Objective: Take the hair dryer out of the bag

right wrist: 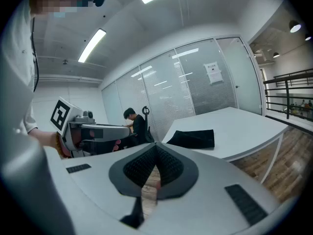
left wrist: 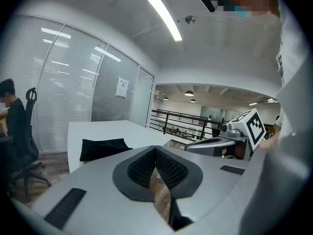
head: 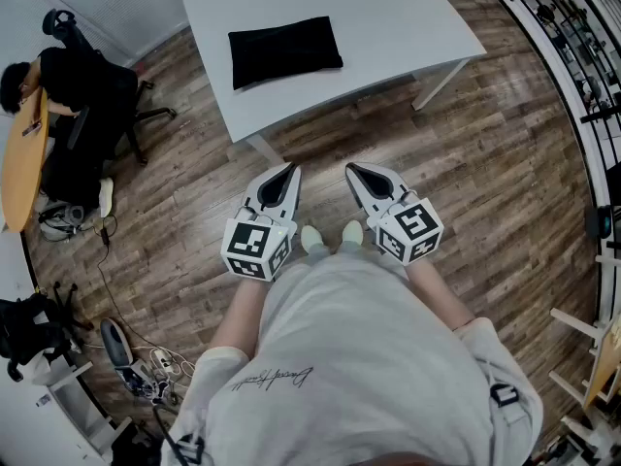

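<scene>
Reaching the bag on the table is needed first; the left gripper and right gripper, jaws pressed together and empty, are held short of the table.

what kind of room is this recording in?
Most likely an office workroom: glass partition walls with blinds, a seated person working at a desk, and a white table with a black bag on it, over wood-look flooring.
</scene>
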`<action>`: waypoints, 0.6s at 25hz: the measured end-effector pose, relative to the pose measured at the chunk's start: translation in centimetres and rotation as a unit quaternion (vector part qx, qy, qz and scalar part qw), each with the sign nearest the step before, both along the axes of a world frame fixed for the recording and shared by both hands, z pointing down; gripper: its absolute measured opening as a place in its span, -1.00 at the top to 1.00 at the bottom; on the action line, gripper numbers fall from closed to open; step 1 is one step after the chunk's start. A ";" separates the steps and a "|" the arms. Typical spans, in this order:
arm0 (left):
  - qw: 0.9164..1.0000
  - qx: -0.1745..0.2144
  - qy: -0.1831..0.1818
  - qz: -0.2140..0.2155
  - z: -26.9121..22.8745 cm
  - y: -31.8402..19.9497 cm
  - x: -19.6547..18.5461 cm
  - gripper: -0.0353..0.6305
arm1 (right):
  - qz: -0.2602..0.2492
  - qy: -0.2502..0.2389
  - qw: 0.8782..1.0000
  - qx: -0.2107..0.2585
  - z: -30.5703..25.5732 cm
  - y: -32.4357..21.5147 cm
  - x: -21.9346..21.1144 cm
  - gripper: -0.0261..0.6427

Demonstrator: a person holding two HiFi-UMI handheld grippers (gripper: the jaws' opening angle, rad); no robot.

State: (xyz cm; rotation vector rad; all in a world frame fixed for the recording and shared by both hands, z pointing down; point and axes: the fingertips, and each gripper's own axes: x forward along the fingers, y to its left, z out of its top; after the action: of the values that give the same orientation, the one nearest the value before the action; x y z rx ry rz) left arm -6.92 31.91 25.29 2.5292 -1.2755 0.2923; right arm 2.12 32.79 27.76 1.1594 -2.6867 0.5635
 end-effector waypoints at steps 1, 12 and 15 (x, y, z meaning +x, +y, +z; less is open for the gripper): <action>1.000 0.000 0.001 0.000 0.0 0.0 0.1 0.85 | -0.002 0.000 1.000 0.002 -0.1 0.0 0.0 0.85; 1.000 -0.002 -0.001 0.001 0.0 -0.2 0.8 0.85 | -0.028 -0.007 1.000 0.012 -0.6 0.2 -0.1 0.85; 1.000 -0.001 0.001 0.003 -0.1 -0.3 1.1 0.85 | -0.035 -0.002 0.999 0.016 -0.9 0.1 -0.3 0.85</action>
State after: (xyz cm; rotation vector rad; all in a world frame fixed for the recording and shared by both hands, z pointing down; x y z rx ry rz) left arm -5.78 31.58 25.15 2.5322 -1.2658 0.2908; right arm 1.81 32.93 26.86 1.0693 -2.7372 0.5140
